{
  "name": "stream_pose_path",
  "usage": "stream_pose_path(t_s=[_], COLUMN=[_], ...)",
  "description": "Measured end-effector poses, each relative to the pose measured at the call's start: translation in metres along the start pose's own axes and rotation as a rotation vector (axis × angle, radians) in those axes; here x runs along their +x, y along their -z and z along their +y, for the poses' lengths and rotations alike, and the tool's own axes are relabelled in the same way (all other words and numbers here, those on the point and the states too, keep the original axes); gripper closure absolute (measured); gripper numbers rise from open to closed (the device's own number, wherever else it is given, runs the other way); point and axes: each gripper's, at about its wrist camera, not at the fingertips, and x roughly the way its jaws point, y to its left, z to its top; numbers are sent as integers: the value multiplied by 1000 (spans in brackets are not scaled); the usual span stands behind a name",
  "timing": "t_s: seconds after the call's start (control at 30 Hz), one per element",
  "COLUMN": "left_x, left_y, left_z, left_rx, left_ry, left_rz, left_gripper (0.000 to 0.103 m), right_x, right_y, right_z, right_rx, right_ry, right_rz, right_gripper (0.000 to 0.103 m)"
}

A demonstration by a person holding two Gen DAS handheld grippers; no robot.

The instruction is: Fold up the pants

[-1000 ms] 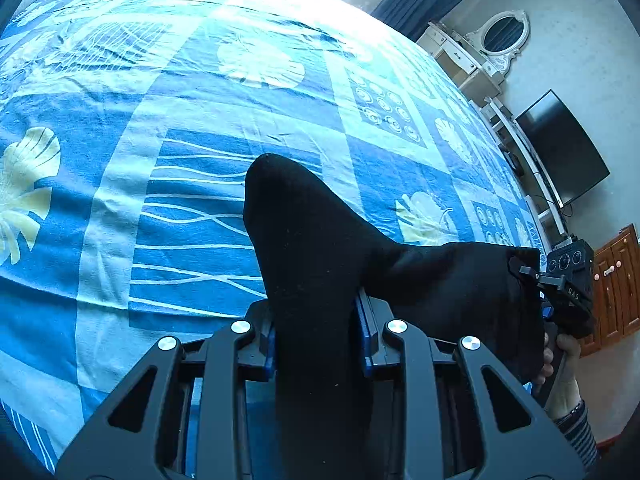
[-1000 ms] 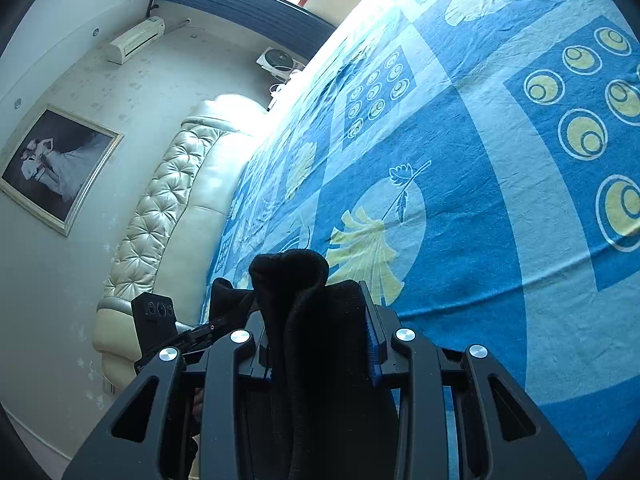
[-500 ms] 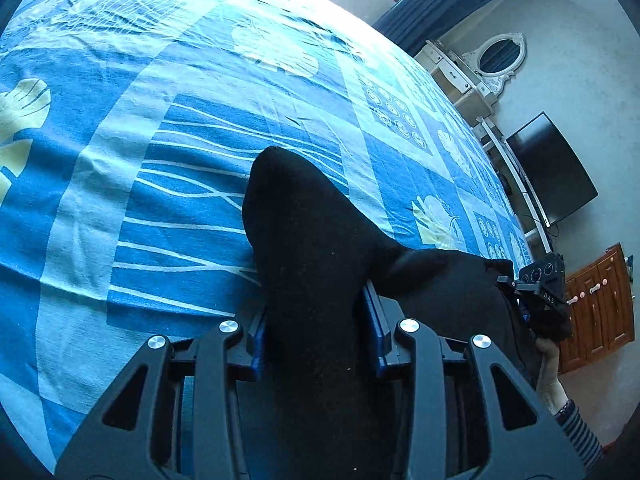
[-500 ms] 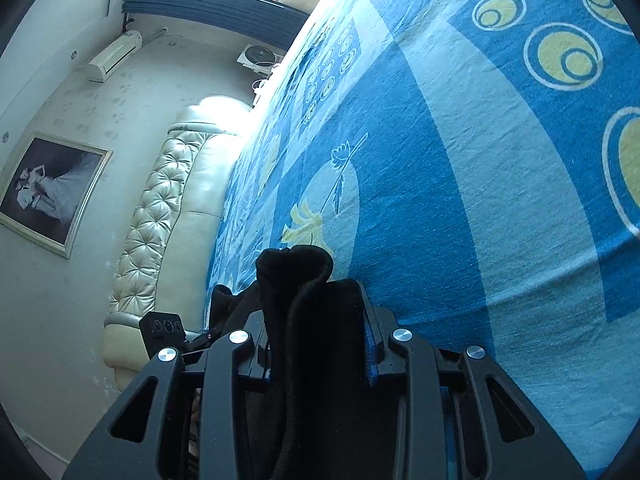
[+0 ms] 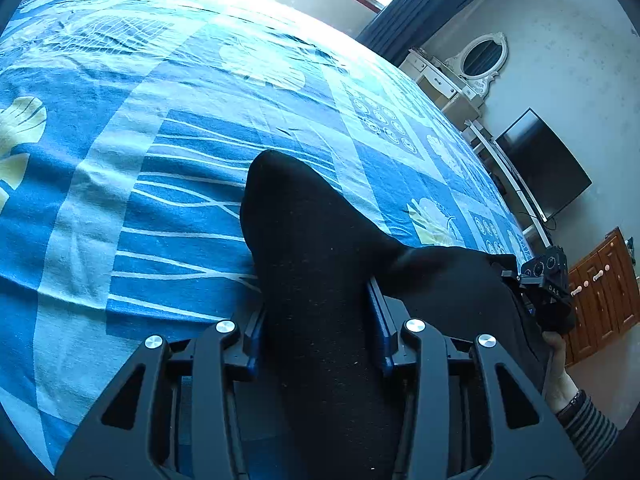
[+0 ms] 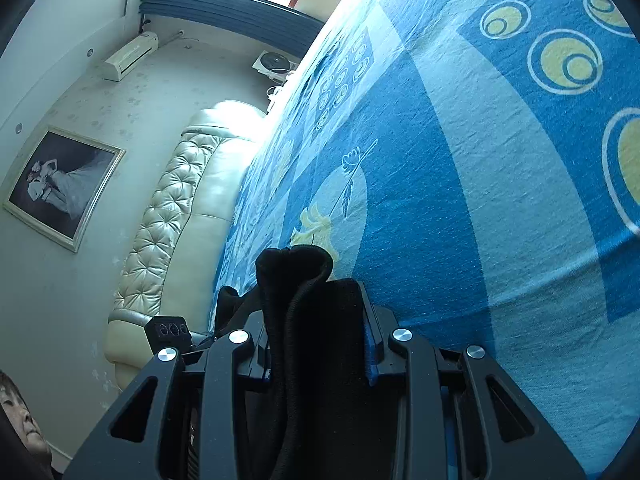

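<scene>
- Since a second ago: left view tipped up, so more window and far wall in sight above the bed; right view swung closer along the blue sheet, yellow-ringed circles now larger at the right edge.
- Left wrist view: left gripper (image 5: 316, 312) clamped on black pants (image 5: 312, 280), cloth filling the whole gap between the blue pads and bulging forward in a rounded hump above them.
- Same cloth stretched off to the right as a dark band, raised over the bedsheet (image 5: 168, 160), ending at the right gripper (image 5: 546, 280) near the bed's edge.
- Bare hand (image 5: 558, 372) and striped cuff below that second tool.
- Beyond the bed: oval mirror (image 5: 482, 52) over a white dresser, dark television (image 5: 544, 164) on the wall, wooden cabinet (image 5: 600, 288) at far right.
- Right wrist view: right gripper (image 6: 316, 320) squeezed shut on a bunched fold of pants (image 6: 308, 304), ribbed edge standing up between the fingers.
- More black cloth trailing left toward the left gripper (image 6: 172, 330), small and low beside the bed.
- Bedsheet (image 6: 480, 200) steeply tilted across the right half of the view.
- Tufted cream headboard (image 6: 168, 216) at left, framed picture (image 6: 64, 186) on the wall, air conditioner (image 6: 130, 56) high up, window above.
</scene>
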Motion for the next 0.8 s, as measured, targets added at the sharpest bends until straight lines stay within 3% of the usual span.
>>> stream_pose_path(t_s=[0.33,0.43,0.6,0.67,0.73,0.8], left_x=[-2,-5,-13,-17,-22,-25], left_y=[0,1,6,8,10,12], left_z=[-3,-4,-6,-5,-3,-2], left_rx=[5,-1,8,-7,-36,-56], left_ry=[-18,-44,-87,-88,-83,-79], left_rz=[-8,-24,-35,-29,-21,-14], left_gripper=[55,40,20,12,12,11], right_x=[0,-2,-8,-13,-18,-22], right_y=[0,0,1,3,5,7], right_z=[1,1,7,12,19,24], right_rx=[-2,1,-8,-9,-10,-9], right_ry=[-3,-21,-63,-80,-75,-37], right_rz=[-2,-2,-22,-34,-46,-44], right_gripper=[71,69,55,40,29,25])
